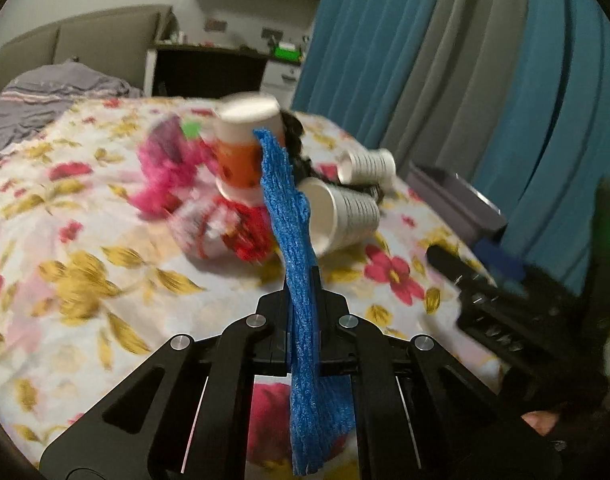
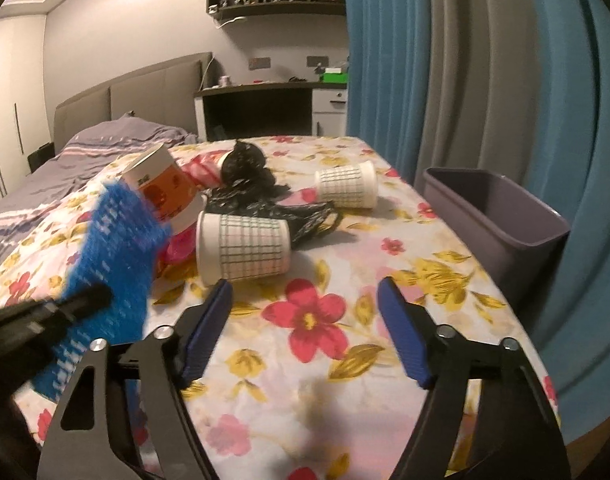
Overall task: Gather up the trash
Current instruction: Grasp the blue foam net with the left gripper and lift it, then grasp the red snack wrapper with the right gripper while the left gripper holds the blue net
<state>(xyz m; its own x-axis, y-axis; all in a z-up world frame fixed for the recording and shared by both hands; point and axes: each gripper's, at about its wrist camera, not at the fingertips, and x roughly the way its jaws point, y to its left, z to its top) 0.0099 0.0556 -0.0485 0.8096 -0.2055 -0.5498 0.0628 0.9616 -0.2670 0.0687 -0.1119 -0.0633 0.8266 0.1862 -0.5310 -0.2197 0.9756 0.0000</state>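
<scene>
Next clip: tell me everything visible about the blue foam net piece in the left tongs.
The blue foam mesh sleeve is a bright blue, ribbed net of soft-looking foam with a ragged upper edge. The left tongs are shut on its middle, so it stands roughly upright, one end sticking up past the tips and the other hanging below them. In the right wrist view it shows broadside, lifted off the floral cloth, in front of the orange-and-white paper cup.
</scene>
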